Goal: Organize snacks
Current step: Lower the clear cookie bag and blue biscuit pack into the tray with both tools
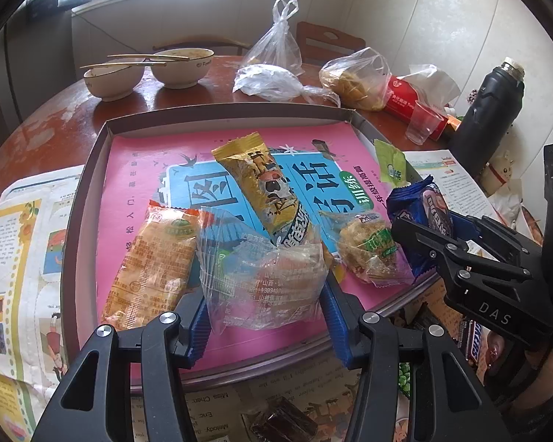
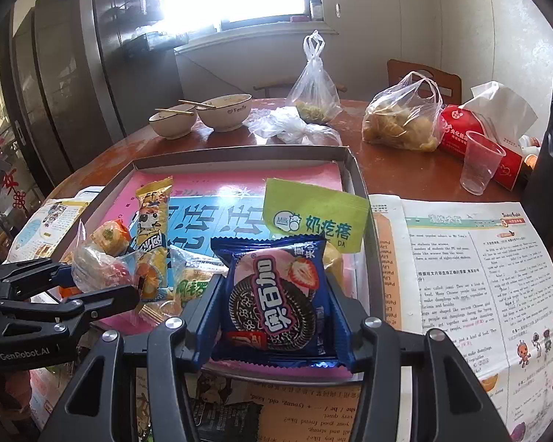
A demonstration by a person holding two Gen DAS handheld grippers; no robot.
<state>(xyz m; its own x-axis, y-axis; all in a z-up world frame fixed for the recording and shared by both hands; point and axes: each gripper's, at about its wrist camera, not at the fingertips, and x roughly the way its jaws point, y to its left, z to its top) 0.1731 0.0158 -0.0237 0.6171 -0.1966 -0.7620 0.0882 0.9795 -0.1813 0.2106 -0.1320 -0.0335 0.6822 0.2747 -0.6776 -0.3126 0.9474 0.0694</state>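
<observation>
In the left wrist view my left gripper (image 1: pixel 265 291) is shut on a clear-wrapped snack (image 1: pixel 265 272) over the near part of the shallow tray (image 1: pixel 225 118) with a pink lining. A yellow long pack (image 1: pixel 261 188), an orange pack (image 1: pixel 155 261), a round cake in clear wrap (image 1: pixel 372 250) and a green sachet (image 1: pixel 390 164) lie in the tray. My right gripper (image 2: pixel 276 283) is shut on a blue cookie pack (image 2: pixel 276 294) at the tray's (image 2: pixel 239 154) near right corner, just in front of the green sachet (image 2: pixel 313 217). The two grippers are side by side.
Two bowls with chopsticks (image 1: pixel 180 66), plastic bags (image 1: pixel 354 77), a red tissue pack (image 2: pixel 472 136), a clear cup (image 2: pixel 479 162) and a black flask (image 1: pixel 490 107) stand behind the tray. Newspapers (image 2: pixel 461 276) cover the table around it. A chocolate bar (image 1: pixel 475 339) lies in front of the tray.
</observation>
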